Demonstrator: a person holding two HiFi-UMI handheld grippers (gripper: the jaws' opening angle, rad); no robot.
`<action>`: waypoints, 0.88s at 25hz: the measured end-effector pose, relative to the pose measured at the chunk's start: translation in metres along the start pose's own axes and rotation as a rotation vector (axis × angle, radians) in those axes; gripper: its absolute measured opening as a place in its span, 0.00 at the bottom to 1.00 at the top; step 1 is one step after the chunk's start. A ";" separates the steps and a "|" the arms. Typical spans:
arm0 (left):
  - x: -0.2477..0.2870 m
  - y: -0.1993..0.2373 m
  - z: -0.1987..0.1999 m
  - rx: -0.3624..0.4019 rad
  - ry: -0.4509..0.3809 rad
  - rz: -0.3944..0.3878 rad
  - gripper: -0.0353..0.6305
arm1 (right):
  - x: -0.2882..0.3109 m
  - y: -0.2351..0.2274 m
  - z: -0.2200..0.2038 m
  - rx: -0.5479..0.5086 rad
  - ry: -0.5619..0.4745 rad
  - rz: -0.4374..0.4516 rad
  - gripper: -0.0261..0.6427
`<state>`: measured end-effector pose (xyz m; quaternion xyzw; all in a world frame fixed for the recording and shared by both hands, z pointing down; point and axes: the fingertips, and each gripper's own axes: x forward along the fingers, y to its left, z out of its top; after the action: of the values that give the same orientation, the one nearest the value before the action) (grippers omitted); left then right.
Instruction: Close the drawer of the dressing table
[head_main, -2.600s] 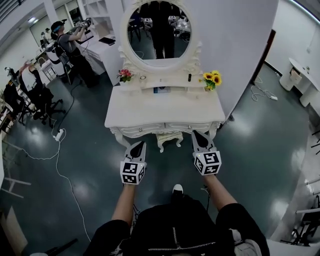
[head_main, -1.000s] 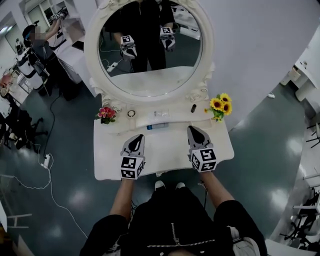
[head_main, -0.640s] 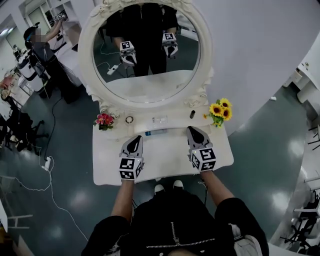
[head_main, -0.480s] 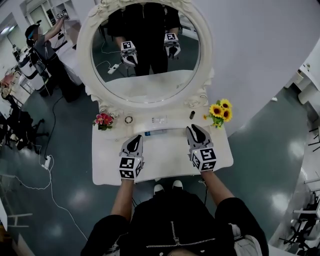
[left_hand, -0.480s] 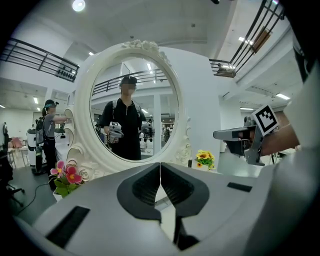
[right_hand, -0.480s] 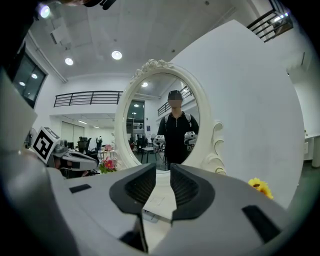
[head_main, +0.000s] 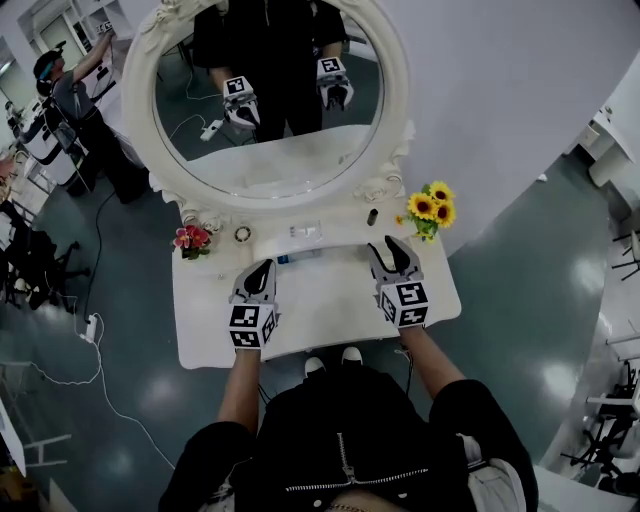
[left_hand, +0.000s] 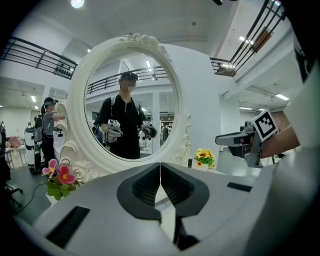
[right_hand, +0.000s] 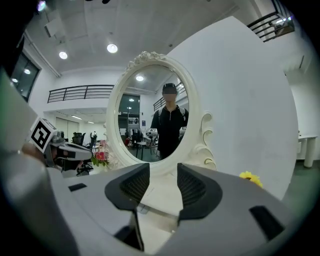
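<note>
The white dressing table (head_main: 320, 310) stands against the wall under its oval mirror (head_main: 265, 100). Its drawer front is hidden below the tabletop's near edge in every view. Both grippers hover over the tabletop, pointing at the mirror. My left gripper (head_main: 262, 268) is over the left half, jaws pressed together with nothing in them (left_hand: 160, 172). My right gripper (head_main: 392, 247) is over the right half; its jaws are opening, with only bare tabletop showing in the gap (right_hand: 163, 182). The mirror reflects the person holding both grippers.
On the back shelf are pink flowers (head_main: 190, 240) at the left, sunflowers (head_main: 428, 208) at the right, a small dark bottle (head_main: 372, 216), a round item (head_main: 243, 234) and a flat packet (head_main: 300, 256). People work at desks at far left (head_main: 70, 90). Cables lie on the floor.
The person has stepped up to the table, so both grippers now hang over its top. The right gripper's jaws have spread apart; the left gripper's stay together.
</note>
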<state>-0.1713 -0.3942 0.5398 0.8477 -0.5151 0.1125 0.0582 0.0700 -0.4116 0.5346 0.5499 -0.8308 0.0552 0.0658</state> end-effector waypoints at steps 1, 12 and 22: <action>0.002 0.001 0.000 0.001 0.000 0.002 0.09 | 0.002 -0.004 -0.006 -0.004 0.012 -0.004 0.28; 0.020 -0.001 -0.010 -0.012 0.035 -0.006 0.09 | -0.011 -0.055 -0.133 0.103 0.274 -0.116 0.28; 0.018 0.004 -0.024 -0.015 0.078 0.021 0.09 | -0.017 -0.080 -0.228 0.158 0.505 -0.148 0.29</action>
<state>-0.1699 -0.4064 0.5676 0.8367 -0.5224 0.1422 0.0830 0.1609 -0.3896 0.7576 0.5814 -0.7388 0.2501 0.2315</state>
